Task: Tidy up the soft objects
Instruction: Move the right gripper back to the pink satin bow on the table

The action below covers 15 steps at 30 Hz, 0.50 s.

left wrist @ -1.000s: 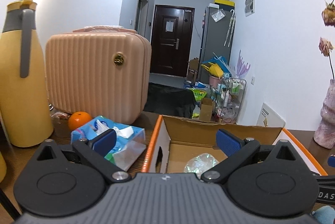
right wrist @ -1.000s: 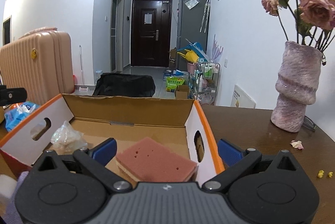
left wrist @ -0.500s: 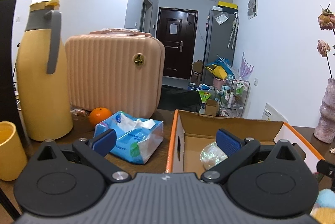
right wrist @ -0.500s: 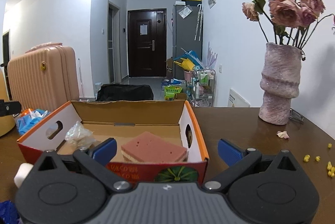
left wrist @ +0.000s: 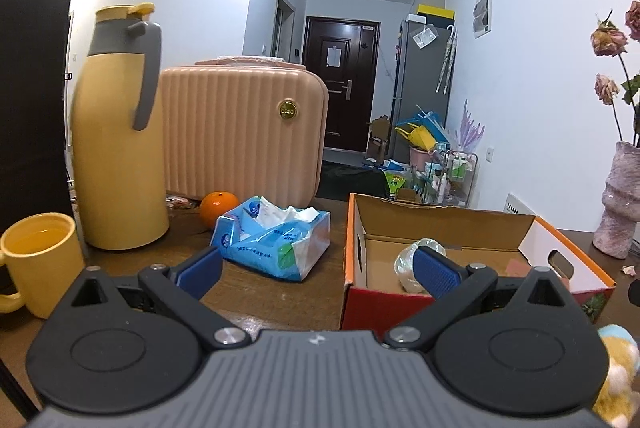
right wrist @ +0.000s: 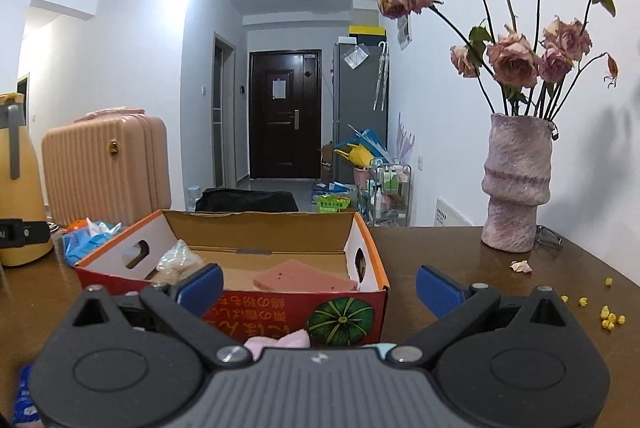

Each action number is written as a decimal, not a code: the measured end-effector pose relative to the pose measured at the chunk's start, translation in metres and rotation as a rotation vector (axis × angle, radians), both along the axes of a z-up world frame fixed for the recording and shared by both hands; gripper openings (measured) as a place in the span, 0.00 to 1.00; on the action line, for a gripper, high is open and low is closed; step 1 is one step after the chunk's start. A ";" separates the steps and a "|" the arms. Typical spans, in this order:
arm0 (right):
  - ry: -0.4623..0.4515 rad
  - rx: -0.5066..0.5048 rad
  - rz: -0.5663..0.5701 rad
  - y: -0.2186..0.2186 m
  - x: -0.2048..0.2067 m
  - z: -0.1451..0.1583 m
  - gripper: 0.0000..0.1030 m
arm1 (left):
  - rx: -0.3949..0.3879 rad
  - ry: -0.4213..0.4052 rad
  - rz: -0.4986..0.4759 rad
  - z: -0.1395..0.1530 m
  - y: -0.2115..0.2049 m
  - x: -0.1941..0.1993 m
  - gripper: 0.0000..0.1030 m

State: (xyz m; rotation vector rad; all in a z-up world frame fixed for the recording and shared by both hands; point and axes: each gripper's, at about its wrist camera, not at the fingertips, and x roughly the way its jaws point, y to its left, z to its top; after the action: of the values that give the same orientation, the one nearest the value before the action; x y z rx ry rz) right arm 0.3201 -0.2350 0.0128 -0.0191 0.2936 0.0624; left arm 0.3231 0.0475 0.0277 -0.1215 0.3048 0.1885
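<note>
Pink sponge slab (right wrist: 304, 277) & crinkled clear plastic wad (right wrist: 178, 260) lay in open cardboard box (right wrist: 256, 228) ahead of right gripper (right wrist: 318, 286); pink plush (right wrist: 280, 342) below it remained. Both grippers spread wide, empty, incl. left gripper (left wrist: 316, 268).

**Dark wooden table, crowded on the left**

The brown table (right wrist: 460, 256) carries an open cardboard box (right wrist: 256, 304) at centre. To its left lie a blue tissue pack (left wrist: 276, 240), an orange (left wrist: 218, 208), a yellow thermos jug (left wrist: 120, 132), a yellow mug (left wrist: 38, 260) and a ribbed pink case (left wrist: 240, 132). At right stands a pink vase (right wrist: 516, 184), with a petal (right wrist: 520, 265) and yellow crumbs (right wrist: 610, 318) near it.
</note>
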 end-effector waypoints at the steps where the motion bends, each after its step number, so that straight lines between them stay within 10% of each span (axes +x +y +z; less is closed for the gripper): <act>1: -0.002 -0.002 0.001 0.001 -0.004 0.000 1.00 | -0.001 -0.002 -0.003 0.000 0.000 -0.005 1.00; 15: -0.026 -0.006 0.005 0.010 -0.059 -0.008 1.00 | 0.015 -0.005 -0.042 -0.006 -0.003 -0.060 1.00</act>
State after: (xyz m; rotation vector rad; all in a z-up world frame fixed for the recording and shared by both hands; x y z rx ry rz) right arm 0.2611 -0.2254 0.0050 -0.0267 0.2678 0.0660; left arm 0.2633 0.0441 0.0221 -0.1007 0.3010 0.1488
